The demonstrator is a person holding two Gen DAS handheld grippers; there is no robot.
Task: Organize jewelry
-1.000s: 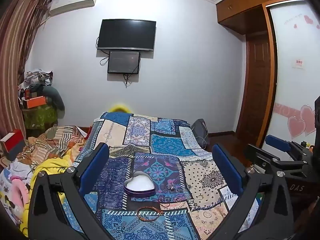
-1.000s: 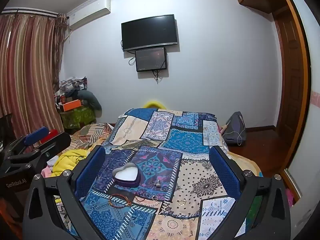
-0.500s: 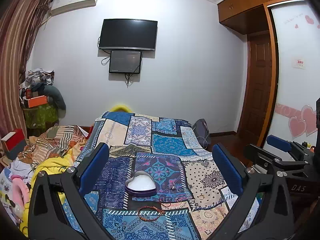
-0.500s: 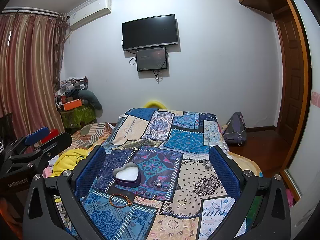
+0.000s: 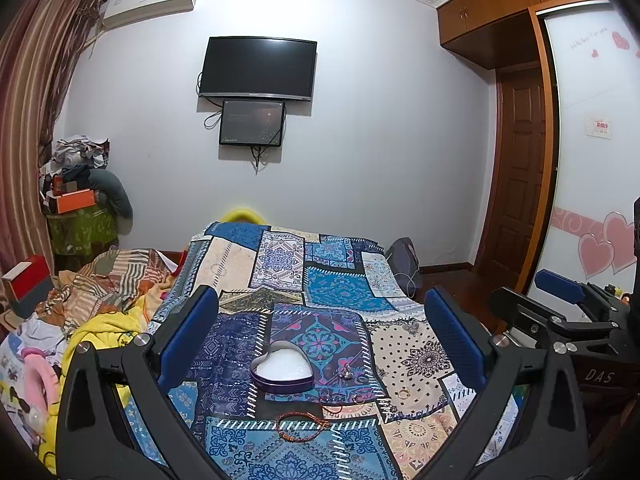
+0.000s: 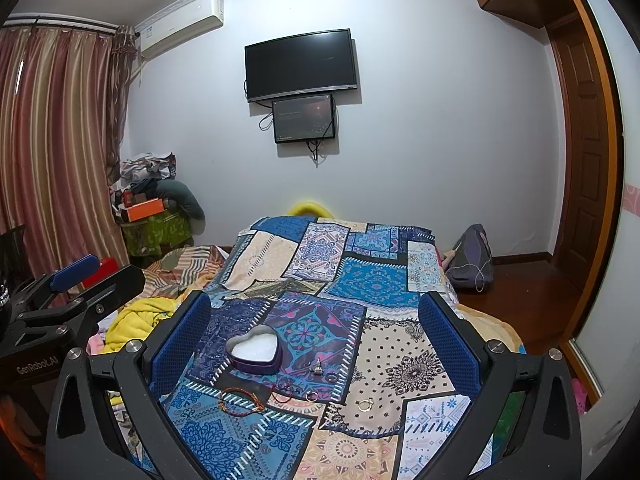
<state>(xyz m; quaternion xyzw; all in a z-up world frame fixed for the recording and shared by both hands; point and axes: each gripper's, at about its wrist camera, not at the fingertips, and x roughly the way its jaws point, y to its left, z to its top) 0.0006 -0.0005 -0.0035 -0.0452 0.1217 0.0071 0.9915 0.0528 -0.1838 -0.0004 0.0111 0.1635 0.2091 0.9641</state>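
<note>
— Jewelry lies loose on the patchwork bedspread (image 6: 384, 280), near the foot of the bed. Where's the box?

— A heart-shaped tin (image 6: 253, 349) sits open on a dark blue patch, white lining showing; in the left wrist view the same heart-shaped tin (image 5: 282, 367) lies between the fingers of that claw, but well beyond them.

— And the pieces?

— A red-brown beaded bracelet (image 6: 241, 399) lies nearest the cameras, apart from the tin. A small silver charm (image 6: 317, 367) is just beside the tin's right edge. A gold ring (image 6: 365, 404) rests on the cream dotted patch farther right, and another small ring (image 6: 311, 395) lies between the bracelet and it. The finer bits near them are too small to tell.

— The claws?

— The left claw (image 5: 320, 336) is spread wide, blue pads far apart, nothing between them. The right claw (image 6: 316, 340) is likewise spread wide and empty. Both hover above the bed, touching nothing.

— Anything else?

— A dark television (image 6: 301, 65) hangs on the far wall, a smaller screen (image 6: 303, 118) just under it, and striped curtains (image 6: 52, 168) hang at the left.
</note>
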